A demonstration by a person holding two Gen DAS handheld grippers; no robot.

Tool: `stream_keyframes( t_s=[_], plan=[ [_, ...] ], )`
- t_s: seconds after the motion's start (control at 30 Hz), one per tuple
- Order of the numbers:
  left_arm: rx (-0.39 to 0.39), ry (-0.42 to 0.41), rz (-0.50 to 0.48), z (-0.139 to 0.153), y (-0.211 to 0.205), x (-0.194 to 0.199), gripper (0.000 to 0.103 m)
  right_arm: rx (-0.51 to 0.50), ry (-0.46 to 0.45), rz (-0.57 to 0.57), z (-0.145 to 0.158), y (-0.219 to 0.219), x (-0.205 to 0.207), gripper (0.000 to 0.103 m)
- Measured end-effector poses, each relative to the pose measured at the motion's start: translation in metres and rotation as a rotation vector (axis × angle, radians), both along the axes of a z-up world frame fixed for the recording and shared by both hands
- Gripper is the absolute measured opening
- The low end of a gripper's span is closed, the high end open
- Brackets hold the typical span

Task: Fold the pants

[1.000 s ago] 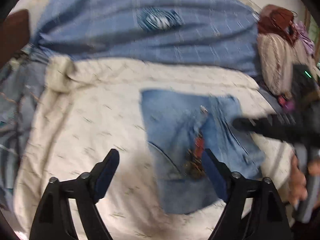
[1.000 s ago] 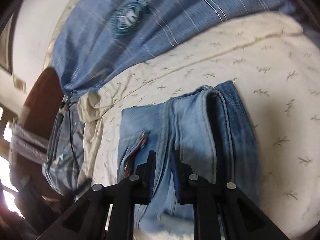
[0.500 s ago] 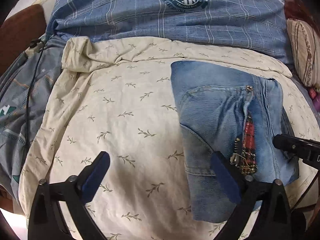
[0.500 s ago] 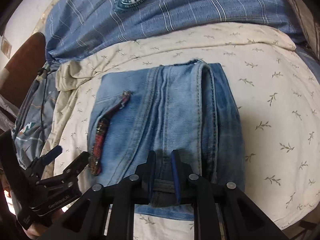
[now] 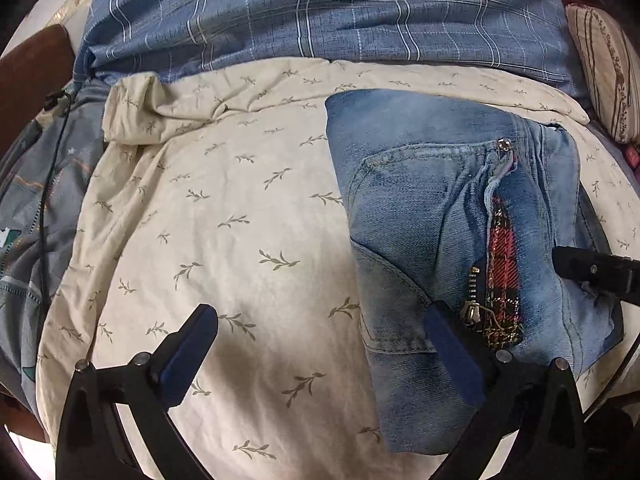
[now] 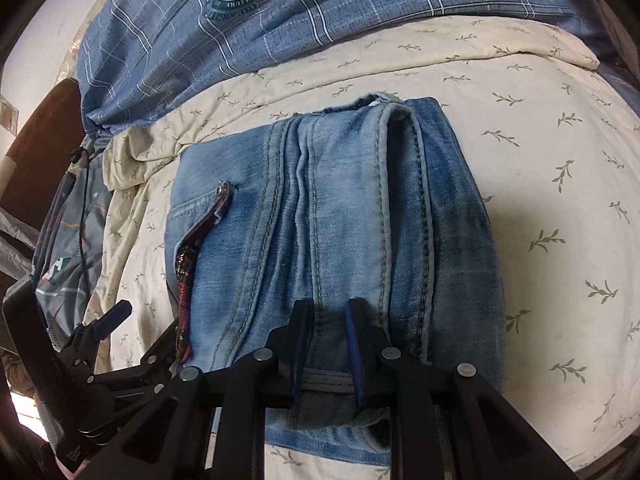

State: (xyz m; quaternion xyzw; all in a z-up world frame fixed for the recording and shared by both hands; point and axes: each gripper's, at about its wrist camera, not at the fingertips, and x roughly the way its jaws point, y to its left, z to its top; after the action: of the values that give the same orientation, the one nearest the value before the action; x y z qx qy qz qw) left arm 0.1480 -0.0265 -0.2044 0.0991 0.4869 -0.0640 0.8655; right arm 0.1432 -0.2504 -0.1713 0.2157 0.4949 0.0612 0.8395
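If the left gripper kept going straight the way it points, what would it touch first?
Probably the cream leaf-print sheet: the open left gripper points down at bare bedding, with only its right finger over the folded jeans edge. Depth is unclear.

Blue jeans (image 6: 340, 216) folded flat on bed, zip open.
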Motion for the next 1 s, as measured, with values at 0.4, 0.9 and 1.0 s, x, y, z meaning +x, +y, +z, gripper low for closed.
stream_keyframes(
  t_s=[0.4, 0.9, 1.0],
  plan=[
    [-0.028, -0.188, -0.012, 0.075, -0.004, -0.046, 0.103, 0.054, -0.078, -0.040, 0.049, -0.016, -0.034, 0.023],
    [-0.052, -0.480, -0.072, 0.150, -0.009, -0.095, 0.103, 0.006, -0.508, -0.048, 0.125, -0.026, -0.115, 0.077],
    [-0.051, -0.510, -0.065, 0.159, -0.009, -0.096, 0.103, 0.014, -0.507, -0.054, 0.128, -0.030, -0.114, 0.077]
  ],
)
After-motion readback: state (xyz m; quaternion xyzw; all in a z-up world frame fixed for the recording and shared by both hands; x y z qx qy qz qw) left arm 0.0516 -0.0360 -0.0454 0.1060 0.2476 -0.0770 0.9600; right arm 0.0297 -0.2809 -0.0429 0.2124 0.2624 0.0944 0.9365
